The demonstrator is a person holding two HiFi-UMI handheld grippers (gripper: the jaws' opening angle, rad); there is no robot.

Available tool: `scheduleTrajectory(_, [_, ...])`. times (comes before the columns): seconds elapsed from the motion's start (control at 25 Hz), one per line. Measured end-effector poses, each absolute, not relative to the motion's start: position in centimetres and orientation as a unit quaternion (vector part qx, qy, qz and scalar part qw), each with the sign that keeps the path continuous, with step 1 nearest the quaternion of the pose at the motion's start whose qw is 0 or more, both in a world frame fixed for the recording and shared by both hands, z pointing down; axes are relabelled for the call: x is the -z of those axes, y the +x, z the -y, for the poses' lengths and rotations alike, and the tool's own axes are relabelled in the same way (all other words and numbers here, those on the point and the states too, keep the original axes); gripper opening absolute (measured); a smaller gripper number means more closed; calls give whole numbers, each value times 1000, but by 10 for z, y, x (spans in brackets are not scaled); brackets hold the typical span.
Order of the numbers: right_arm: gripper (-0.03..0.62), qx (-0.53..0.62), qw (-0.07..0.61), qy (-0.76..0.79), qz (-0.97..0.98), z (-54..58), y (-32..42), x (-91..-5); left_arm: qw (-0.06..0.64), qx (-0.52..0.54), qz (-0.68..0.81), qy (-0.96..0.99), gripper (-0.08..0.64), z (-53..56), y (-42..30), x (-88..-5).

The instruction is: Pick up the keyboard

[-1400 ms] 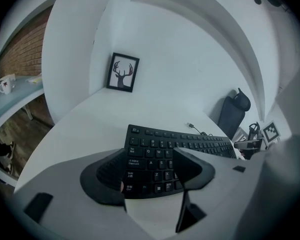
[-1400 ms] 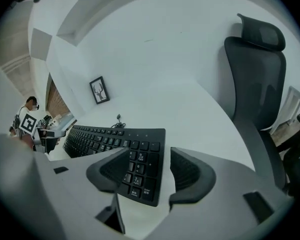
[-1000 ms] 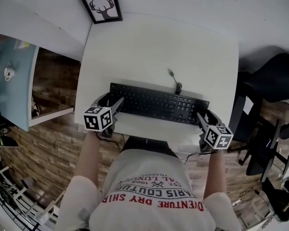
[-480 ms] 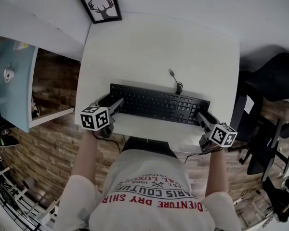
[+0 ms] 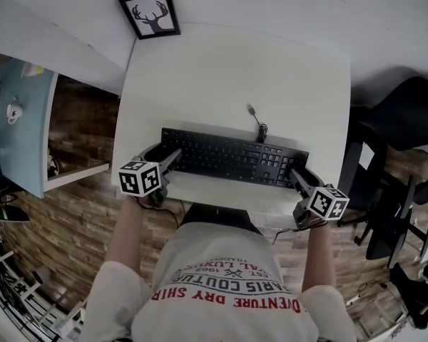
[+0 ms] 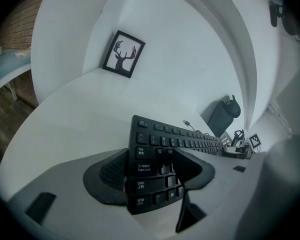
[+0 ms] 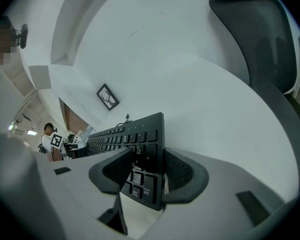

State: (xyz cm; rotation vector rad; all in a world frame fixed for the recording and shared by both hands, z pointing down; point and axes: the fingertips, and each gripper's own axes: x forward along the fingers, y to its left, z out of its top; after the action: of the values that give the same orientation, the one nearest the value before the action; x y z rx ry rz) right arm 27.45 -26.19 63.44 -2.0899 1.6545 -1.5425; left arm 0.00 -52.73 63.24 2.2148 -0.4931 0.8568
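A black keyboard [image 5: 232, 157] lies across the front of the white table [image 5: 228, 70], its cable [image 5: 258, 123] curling off the back edge. My left gripper [image 5: 172, 154] has the keyboard's left end [image 6: 149, 176] between its jaws: one pad sits at the end's outer edge and the other over the keys. My right gripper [image 5: 299, 173] is at the number-pad end [image 7: 145, 181]. Its jaws are closing, one pad over the keys and the other against the outer edge. In both gripper views the keyboard fills the gap between the pads.
A framed deer picture [image 5: 150, 11] leans at the table's back left corner. A black office chair [image 5: 406, 120] stands to the right, and a blue desk [image 5: 18, 120] to the left. My body is close against the table's front edge.
The right gripper has rolled a little about its own axis, turning its marker cube, and its jaws have narrowed round the keyboard's end. Both hands have stayed where they were.
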Motion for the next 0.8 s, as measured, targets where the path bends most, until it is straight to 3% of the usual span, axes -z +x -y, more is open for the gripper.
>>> scheduleTrajectory(0.16, [210,492,32,-679,-544,261,270,-629,349,-322,194,858,291,523,-7,-629])
scheduleTrajectory(0.36, [210,470,17,-692,-548,244,265,-674,352,-297,193,866,291,504,-13,-686])
scheduleTrajectory(0.56, [210,437,25,-701,-563,266,275,-609,333,-273,199,880,291,524,-5,-619])
scheduleTrajectory(0.72, [210,393,4,-724,-567,227,264,-698,330,-224,184,898,291,487,-11,-731])
scheduleTrajectory(0.8, [210,374,-3,-731,-571,222,265,-710,322,-202,179,908,291,483,-9,-748])
